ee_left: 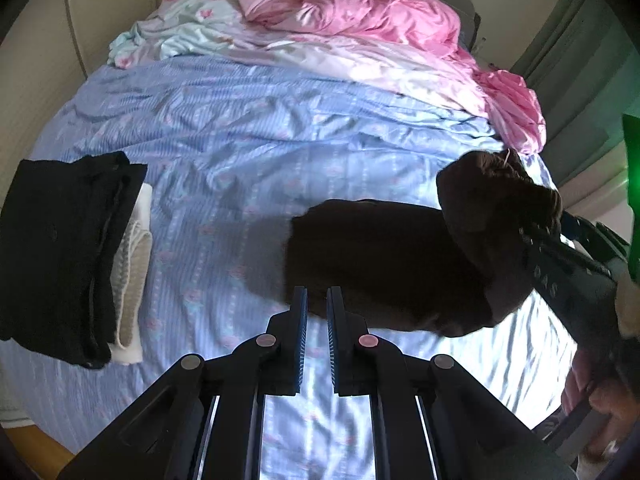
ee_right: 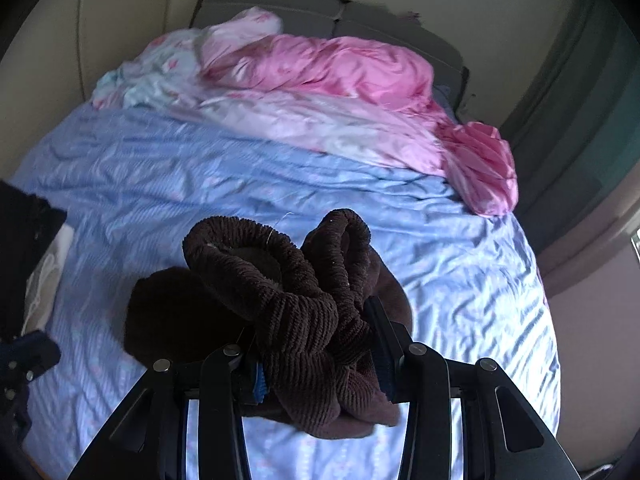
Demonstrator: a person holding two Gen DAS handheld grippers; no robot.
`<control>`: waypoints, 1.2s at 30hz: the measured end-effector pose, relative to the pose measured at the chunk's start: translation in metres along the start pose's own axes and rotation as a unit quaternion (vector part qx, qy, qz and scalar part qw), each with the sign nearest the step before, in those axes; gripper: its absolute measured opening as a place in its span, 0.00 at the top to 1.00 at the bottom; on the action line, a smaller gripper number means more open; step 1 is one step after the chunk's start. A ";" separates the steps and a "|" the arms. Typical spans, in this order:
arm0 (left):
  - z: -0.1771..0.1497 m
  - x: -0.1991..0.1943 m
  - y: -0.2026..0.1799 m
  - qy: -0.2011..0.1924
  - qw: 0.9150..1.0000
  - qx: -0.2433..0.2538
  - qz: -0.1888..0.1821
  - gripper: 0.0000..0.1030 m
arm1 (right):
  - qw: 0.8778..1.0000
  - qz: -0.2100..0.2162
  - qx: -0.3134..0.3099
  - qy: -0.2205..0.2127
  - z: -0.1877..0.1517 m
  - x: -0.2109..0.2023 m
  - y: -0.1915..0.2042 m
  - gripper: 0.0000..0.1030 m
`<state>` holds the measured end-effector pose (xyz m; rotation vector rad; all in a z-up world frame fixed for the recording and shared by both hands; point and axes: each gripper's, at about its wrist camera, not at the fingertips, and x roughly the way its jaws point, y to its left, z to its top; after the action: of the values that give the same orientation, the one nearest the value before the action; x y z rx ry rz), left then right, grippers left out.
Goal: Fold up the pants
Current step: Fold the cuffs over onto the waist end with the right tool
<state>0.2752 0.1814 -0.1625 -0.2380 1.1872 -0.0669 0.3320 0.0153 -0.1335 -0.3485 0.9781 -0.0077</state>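
Right wrist, claw (ee_right: 316,344) clamping brown pants (ee_right: 304,312)

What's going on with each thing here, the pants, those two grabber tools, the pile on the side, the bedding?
Brown corduroy pants: bunched waistband lifted, rest lying on the bed.
Right gripper: jaws shut on the waistband.
Left gripper: jaws nearly closed, holding nothing, near the pants' edge.
Black folded garment: stacked on a white folded item.
Blue bedsheet: spread, wrinkled.
Pink duvet: crumpled at the headboard end.
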 end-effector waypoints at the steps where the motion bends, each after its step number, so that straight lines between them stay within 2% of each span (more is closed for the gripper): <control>1: 0.002 0.006 0.007 0.004 1.000 -0.004 -0.005 0.89 | 1.000 0.000 -0.006 0.004 0.000 0.002 0.009 0.60; 9: 0.014 0.037 0.033 0.028 0.999 -0.022 -0.024 0.89 | 0.999 0.007 -0.046 0.022 -0.002 0.014 0.060 0.60; 13: 0.016 0.042 0.040 0.033 0.999 -0.021 -0.020 0.89 | 0.998 0.015 -0.056 0.031 -0.004 0.020 0.075 0.60; 24: -0.003 0.035 0.064 0.044 0.999 -0.010 0.026 0.76 | 0.995 0.024 -0.088 0.049 -0.011 0.044 0.119 0.60; 27: -0.007 0.032 0.067 0.043 0.998 -0.006 0.043 0.72 | 0.992 0.012 -0.113 0.056 -0.015 0.052 0.135 0.55; 28: -0.008 0.032 0.068 0.042 0.998 -0.004 0.046 0.70 | 0.991 0.010 -0.119 0.053 -0.016 0.051 0.137 0.51; 31: -0.010 0.021 0.071 0.031 0.998 -0.008 0.054 0.65 | 0.991 0.054 -0.115 0.048 -0.016 0.042 0.137 0.30; 34: -0.011 0.004 0.076 0.008 0.997 -0.023 0.068 0.60 | 0.988 0.113 -0.090 0.053 -0.017 0.030 0.132 0.29; 36: -0.011 -0.009 0.078 -0.006 0.997 -0.029 0.076 0.59 | 0.982 0.165 -0.070 0.057 -0.018 0.020 0.125 0.29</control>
<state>0.2559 0.2576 -0.1748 -0.1969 1.1932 0.1024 0.3103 0.1254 -0.1956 -0.3136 1.1434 0.3469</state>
